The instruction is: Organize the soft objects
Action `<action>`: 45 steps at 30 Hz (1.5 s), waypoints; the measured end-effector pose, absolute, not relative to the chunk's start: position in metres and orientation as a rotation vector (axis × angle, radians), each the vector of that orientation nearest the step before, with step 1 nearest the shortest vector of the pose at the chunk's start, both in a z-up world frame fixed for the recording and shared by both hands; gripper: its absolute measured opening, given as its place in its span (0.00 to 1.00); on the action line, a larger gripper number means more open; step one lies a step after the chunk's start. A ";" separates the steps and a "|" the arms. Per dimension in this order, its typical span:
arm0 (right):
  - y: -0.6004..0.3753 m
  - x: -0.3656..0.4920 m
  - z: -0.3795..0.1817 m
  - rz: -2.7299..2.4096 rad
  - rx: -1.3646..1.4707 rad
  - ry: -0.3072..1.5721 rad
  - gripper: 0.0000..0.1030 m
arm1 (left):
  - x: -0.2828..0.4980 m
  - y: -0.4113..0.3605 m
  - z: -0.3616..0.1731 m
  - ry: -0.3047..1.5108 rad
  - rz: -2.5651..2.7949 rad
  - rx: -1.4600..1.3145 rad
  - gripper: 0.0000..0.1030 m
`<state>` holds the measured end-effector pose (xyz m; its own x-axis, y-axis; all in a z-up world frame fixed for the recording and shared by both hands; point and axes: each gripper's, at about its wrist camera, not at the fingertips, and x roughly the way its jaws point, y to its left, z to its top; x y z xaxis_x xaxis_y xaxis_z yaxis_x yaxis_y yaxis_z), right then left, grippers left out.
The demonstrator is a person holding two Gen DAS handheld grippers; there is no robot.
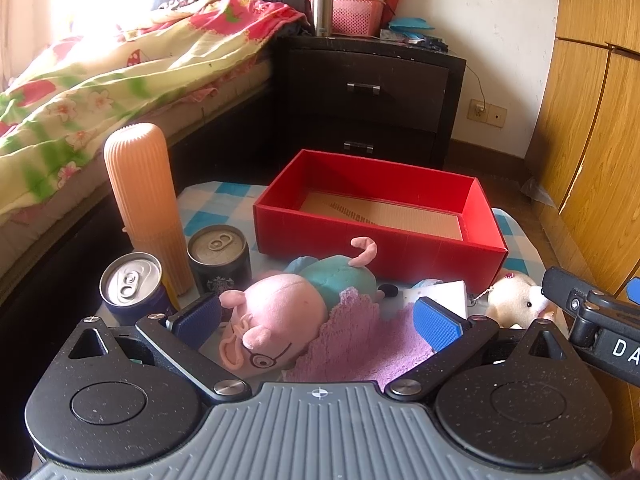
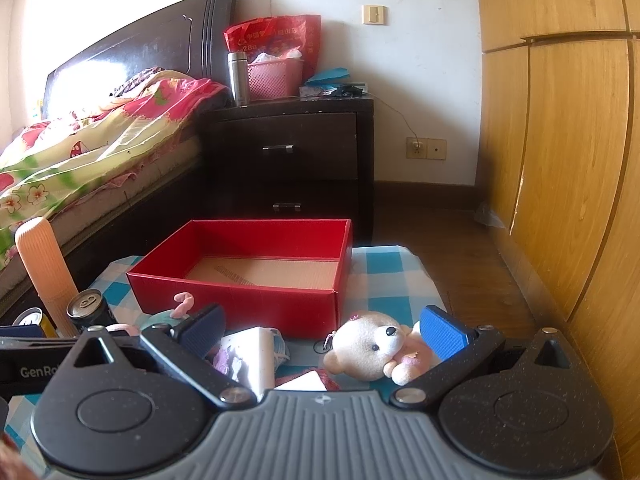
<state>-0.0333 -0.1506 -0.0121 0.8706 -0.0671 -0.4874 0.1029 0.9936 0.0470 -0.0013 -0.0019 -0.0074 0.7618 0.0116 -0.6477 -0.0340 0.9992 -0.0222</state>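
Note:
A pink pig plush [image 1: 280, 312] with glasses and a teal body lies face up on the checked table, partly over a purple fluffy cloth [image 1: 360, 344]. My left gripper [image 1: 318, 320] is open, its blue pads on either side of the pig's head and the cloth. A small cream bear plush [image 2: 372, 350] lies in front of the open red box [image 2: 244, 276]. My right gripper [image 2: 324, 332] is open just above the bear, its right pad next to the bear's body. A white packet [image 2: 252, 354] lies between its fingers. The red box [image 1: 380, 216] holds nothing.
Two drink cans [image 1: 218, 258] [image 1: 130, 286] and a tall ribbed orange bottle [image 1: 144, 200] stand at the table's left. A bed [image 1: 100, 80] lies left, a dark nightstand [image 1: 360, 96] behind the box, a wooden wardrobe [image 2: 560, 160] on the right.

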 end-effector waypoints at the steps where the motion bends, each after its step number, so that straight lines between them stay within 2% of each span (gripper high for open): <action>1: -0.151 -0.033 -0.012 -0.088 0.071 0.508 0.82 | -0.001 -0.002 -0.007 0.704 0.026 -0.034 0.95; 45: -0.154 -0.030 -0.015 -0.086 0.079 0.541 0.82 | 0.001 0.000 -0.012 0.739 0.040 -0.011 0.95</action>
<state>-0.0296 -0.1540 -0.0147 0.8538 -0.0606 -0.5170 0.1024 0.9934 0.0526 0.0006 0.0004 -0.0119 0.7384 0.0322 -0.6736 -0.0401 0.9992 0.0039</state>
